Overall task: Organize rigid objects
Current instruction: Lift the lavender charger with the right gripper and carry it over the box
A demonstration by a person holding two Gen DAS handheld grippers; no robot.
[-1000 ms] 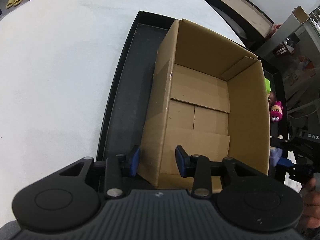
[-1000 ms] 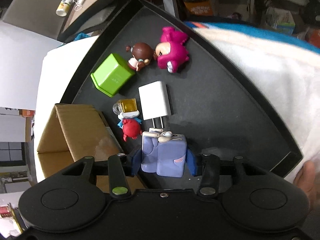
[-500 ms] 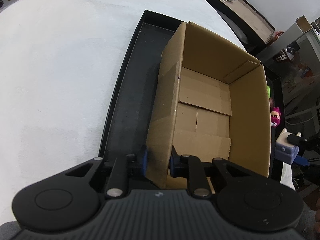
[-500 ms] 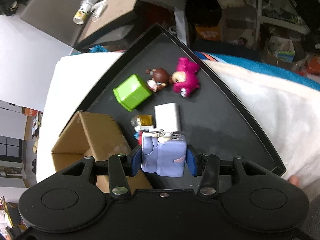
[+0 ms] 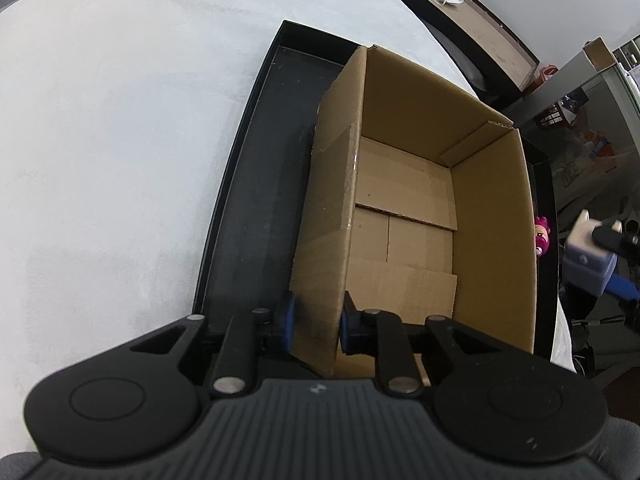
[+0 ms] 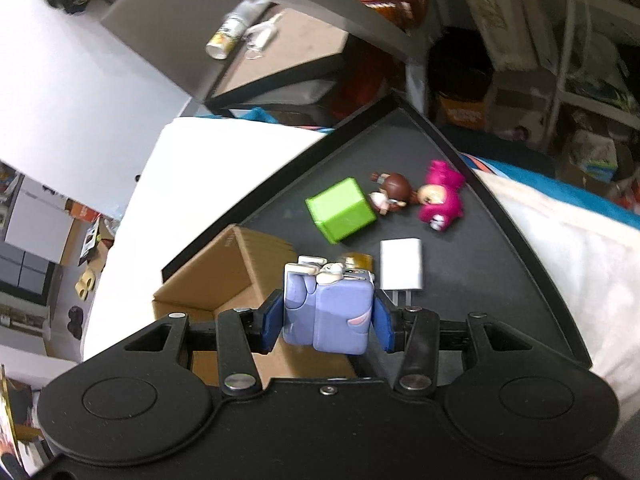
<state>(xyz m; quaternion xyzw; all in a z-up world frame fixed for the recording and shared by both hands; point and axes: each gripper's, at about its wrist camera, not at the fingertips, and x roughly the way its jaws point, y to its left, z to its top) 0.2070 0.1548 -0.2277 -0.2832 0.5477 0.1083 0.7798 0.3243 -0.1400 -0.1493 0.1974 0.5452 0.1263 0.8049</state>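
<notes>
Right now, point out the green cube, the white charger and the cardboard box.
green cube (image 6: 340, 214), right wrist view, top face.
white charger (image 6: 401, 263), right wrist view, flat white body.
cardboard box (image 5: 494, 248), left wrist view, inner right wall.

White table (image 5: 120, 140), cluttered shelves (image 6: 560, 60)
</notes>
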